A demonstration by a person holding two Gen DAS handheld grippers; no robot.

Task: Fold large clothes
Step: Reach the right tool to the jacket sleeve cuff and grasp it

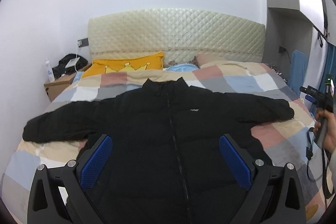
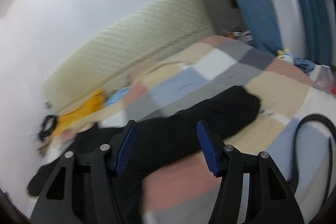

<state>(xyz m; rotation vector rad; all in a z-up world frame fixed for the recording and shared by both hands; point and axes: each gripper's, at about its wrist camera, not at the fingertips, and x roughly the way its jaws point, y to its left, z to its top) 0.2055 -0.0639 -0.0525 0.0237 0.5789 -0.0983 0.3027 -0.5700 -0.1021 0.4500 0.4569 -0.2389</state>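
I hold one hand-held gripper in each hand above the foot of the bed (image 1: 273, 79). The black jacket (image 1: 168, 129) lies flat on the checked quilt (image 1: 241, 81), front side up, with the zipper (image 1: 178, 152) closed down the middle and the collar toward the headboard (image 1: 176, 33). Both sleeves are spread out to the sides, one toward each edge of the bed. A small white logo (image 1: 194, 110) is on the chest. My left hand-held gripper (image 1: 166, 161) stands over the lower body of the jacket; its blue pads (image 1: 96, 163) are far apart, so it is open and nothing is pressed between them. My right hand-held gripper (image 2: 166, 146) is also open, with a narrower gap; in its own view it points at the jacket's sleeve (image 2: 210, 117) that lies across the quilt, and the cloth shows between the fingers, but the pads do not touch it. This picture is blurred, so fine details I cannot tell. In the left wrist view I see my right hand (image 1: 327, 129) at the right edge, around the handle of the other tool, with a black cable hanging down. Near the headboard lies a yellow pillow (image 1: 126, 66), and a piece of light blue cloth (image 1: 180, 67) is beside it. To the left of the bed stands a wooden nightstand (image 1: 56, 85) with a white bottle (image 1: 49, 69) and a black bag (image 1: 71, 62) on it.
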